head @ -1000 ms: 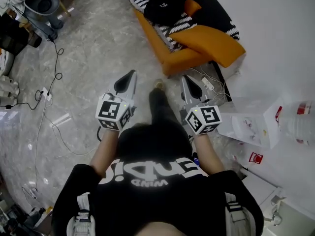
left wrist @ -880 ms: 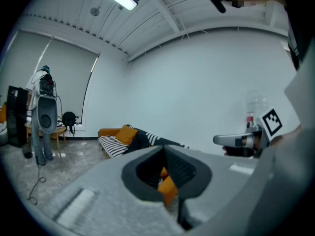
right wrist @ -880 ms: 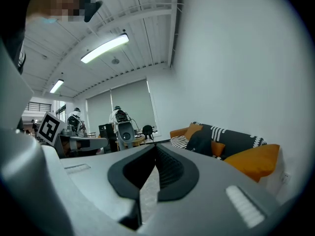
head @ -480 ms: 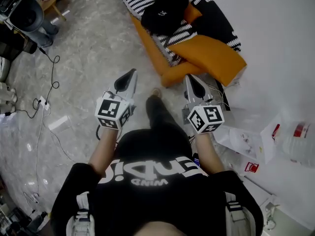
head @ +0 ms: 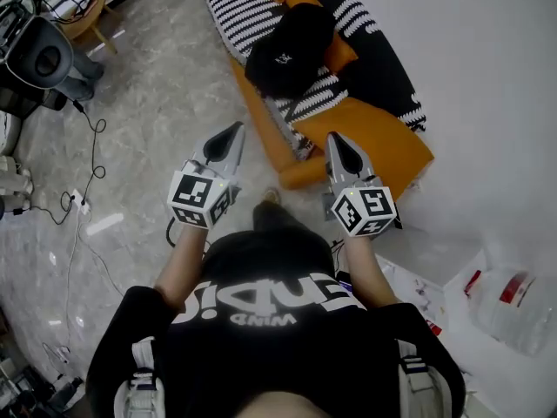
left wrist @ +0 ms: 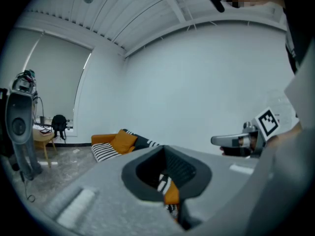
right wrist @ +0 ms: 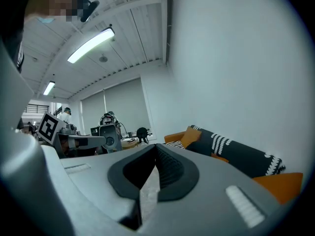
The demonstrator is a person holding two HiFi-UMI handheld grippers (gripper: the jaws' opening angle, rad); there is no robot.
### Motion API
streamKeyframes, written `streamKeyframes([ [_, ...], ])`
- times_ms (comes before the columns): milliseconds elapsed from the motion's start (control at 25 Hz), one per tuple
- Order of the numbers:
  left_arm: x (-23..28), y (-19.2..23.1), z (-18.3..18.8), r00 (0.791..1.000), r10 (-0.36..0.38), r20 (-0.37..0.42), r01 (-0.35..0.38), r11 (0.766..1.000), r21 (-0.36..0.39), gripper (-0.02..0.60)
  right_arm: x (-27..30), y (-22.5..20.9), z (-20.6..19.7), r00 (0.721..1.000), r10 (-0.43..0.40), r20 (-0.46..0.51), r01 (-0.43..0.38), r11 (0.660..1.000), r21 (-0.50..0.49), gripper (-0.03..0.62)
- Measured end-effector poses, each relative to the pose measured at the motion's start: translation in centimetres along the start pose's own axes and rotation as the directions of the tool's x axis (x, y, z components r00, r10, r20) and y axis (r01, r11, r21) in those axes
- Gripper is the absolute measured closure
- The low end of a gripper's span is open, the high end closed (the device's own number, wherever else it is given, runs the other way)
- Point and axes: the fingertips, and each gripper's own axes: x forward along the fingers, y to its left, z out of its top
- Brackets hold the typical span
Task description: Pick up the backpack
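Both tongs are out in front of me, abt level, side by side w/ a gap between. Left tongs point(head: 230, 138) are closed, pads together, nothing in them. Right tongs point(head: 338, 143) are the same: closed tight & empty. The backpack point(head: 291, 46) is black w/ a small white logo on top. It lies on the low orange sofa point(head: 370, 142) at far centre, beyond both tips & well apart from them. It rests on the b/w striped cover point(head: 235, 3), w/ an orange cushion point(head: 341, 52) touching its right side. The sofa runs along the white wall point(head: 487, 77) on the right. In the head view the right tongs' tip is over the sofa's near orange end, and the left tongs are over the grey marble floor point(head: 165, 85) just left of the sofa's edge. My shoe point(head: 270, 197) is on the floor near the sofa's near corner. Far left there's a grey round-fronted machine point(head: 43, 57), w/ black cables point(head: 91, 159) trailing over the floor. Near right is a clear plastic jug point(head: 505, 307) w/ a red label.
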Motion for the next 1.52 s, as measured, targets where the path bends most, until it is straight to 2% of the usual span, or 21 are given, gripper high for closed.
streamKeyframes([
  [240,5.8,1.9,2.5,0.999,-0.002,0.037,0.002,1.0,-0.004,0.58,4.4,-4.6,1.9,1.0,0.008,0.003,-0.008,1.0,0.005,0.594],
  [400,8.6,3.0,2.6,1.0,0.013,0.014,-0.014,0.999,0.032,0.58,6.6,-6.5,2.3,1.0,0.004,-0.003,-0.004,1.0,0.014,0.594],
  [520,10.4,4.1,2.7,1.0,0.013,0.007,-0.013,1.0,0.028,0.58,8.4,-7.6,2.4,1.0,-0.008,-0.008,0.009,1.0,0.027,0.594],
  [960,19.6,9.4,4.1,1.0,-0.027,0.011,0.027,1.0,0.006,0.58,15.0,-13.3,3.6,0.995,-0.095,-0.01,0.096,0.993,0.066,0.594],
  [1320,28.0,13.9,4.5,0.996,-0.082,-0.029,0.082,0.997,-0.003,0.58,22.0,-18.3,4.8,0.982,-0.183,-0.04,0.187,0.976,0.112,0.594],
  [1520,31.9,16.4,5.2,0.993,-0.113,-0.043,0.113,0.994,-0.011,0.58,25.6,-19.9,6.0,0.977,-0.208,-0.038,0.211,0.969,0.13,0.594],
])
